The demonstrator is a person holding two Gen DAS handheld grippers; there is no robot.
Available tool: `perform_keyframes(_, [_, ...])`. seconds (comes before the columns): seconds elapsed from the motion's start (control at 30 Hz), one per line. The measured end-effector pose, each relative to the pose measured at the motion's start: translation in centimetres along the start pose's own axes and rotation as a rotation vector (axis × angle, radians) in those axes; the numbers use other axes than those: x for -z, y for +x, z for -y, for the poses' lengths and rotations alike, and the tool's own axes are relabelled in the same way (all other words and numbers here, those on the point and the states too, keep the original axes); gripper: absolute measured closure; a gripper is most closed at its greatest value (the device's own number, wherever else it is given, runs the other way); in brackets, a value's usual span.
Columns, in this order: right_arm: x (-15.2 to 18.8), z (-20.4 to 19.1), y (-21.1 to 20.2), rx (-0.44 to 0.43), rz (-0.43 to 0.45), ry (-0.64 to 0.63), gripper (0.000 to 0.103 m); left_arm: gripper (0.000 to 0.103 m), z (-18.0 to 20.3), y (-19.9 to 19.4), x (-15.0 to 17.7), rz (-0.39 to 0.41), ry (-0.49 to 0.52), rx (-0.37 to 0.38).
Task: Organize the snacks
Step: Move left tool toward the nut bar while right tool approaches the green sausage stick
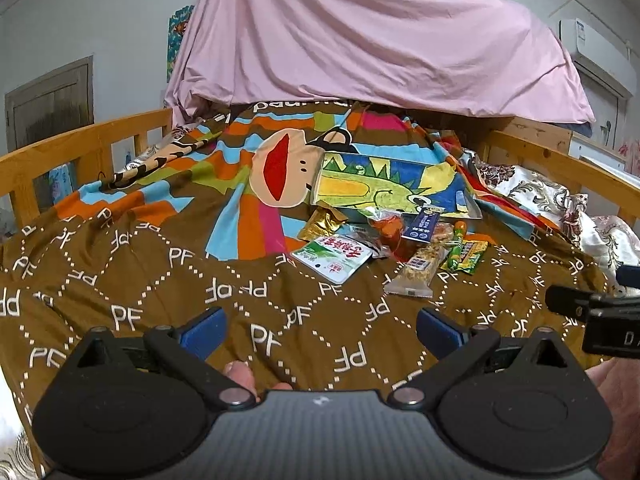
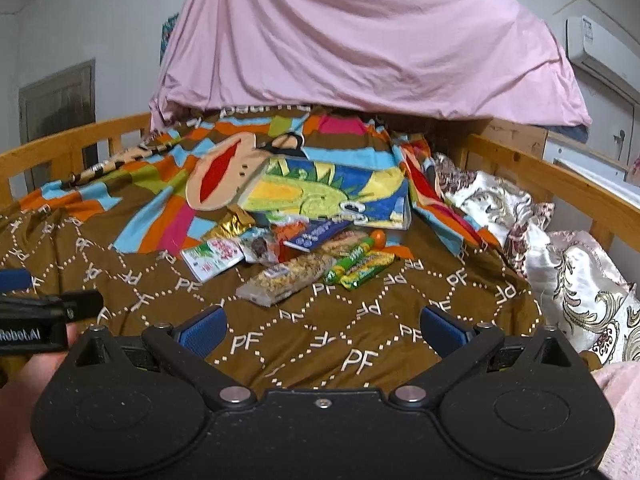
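Note:
A heap of snacks lies on the brown patterned blanket (image 1: 120,272): a white-and-green packet (image 1: 332,256), a clear-wrapped grain bar (image 1: 418,270), green candy packs (image 1: 466,254), a gold wrapper (image 1: 322,222) and a dark blue packet (image 1: 424,222). Behind them stands a box with a green dinosaur picture (image 1: 390,188). The same grain bar (image 2: 286,276), white-and-green packet (image 2: 214,258), green candy packs (image 2: 358,266) and box (image 2: 328,194) show in the right wrist view. My left gripper (image 1: 320,332) and right gripper (image 2: 322,330) hover open, well short of the heap, both with nothing between their fingers.
Wooden bed rails (image 1: 80,144) (image 2: 560,176) run along both sides. A pink sheet (image 1: 380,40) hangs over the far end. A floral quilt (image 2: 576,276) is bunched at the right. The right gripper's body (image 1: 600,316) shows at the left view's right edge.

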State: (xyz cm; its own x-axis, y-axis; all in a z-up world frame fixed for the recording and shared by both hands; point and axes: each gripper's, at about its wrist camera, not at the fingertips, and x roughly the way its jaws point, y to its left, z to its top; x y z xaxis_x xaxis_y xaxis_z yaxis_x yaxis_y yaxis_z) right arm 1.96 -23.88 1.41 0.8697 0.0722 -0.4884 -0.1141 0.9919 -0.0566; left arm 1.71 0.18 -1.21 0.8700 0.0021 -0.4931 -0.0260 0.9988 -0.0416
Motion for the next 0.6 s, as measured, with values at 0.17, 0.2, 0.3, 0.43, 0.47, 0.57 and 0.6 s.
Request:
perform_keyframes(0.17, [-0.6, -0.1, 1.0, -0.011, -0.038, -0.013, 0.0, 0.0, -0.2, 1.3, -1.2, -0.007, -0.009, -0.007])
perform_keyframes(0.2, [-0.7, -0.1, 1.2, -0.017, -0.043, -0.015, 0.0, 0.0, -0.2, 1.6, -1.4, -0.009, -0.009, -0.009])
perform_keyframes(0.3, [-1.1, -0.2, 2.4, -0.03, -0.059, -0.021, 0.0, 0.0, -0.1, 2.8, -1.9, -0.019, -0.002, -0.014])
perform_keyframes(0.43, [-1.6, 0.1, 4.0, -0.046, -0.076, -0.023, 0.0, 0.0, 0.2, 4.4, -2.7, -0.026, 0.022, 0.0])
perform_keyframes(0.47, [-1.7, 0.2, 4.4, -0.048, -0.078, -0.023, 0.0, 0.0, 0.2, 4.9, -2.9, -0.028, 0.028, 0.007])
perform_keyframes(0.57, [-2.0, 0.5, 5.8, -0.053, -0.085, -0.028, 0.0, 0.0, 0.4, 6.3, -3.4, -0.04, 0.028, 0.025])
perform_keyframes(0.6, [-2.1, 0.7, 6.3, -0.054, -0.089, -0.029, 0.0, 0.0, 0.4, 6.9, -3.5, -0.046, 0.024, 0.026])
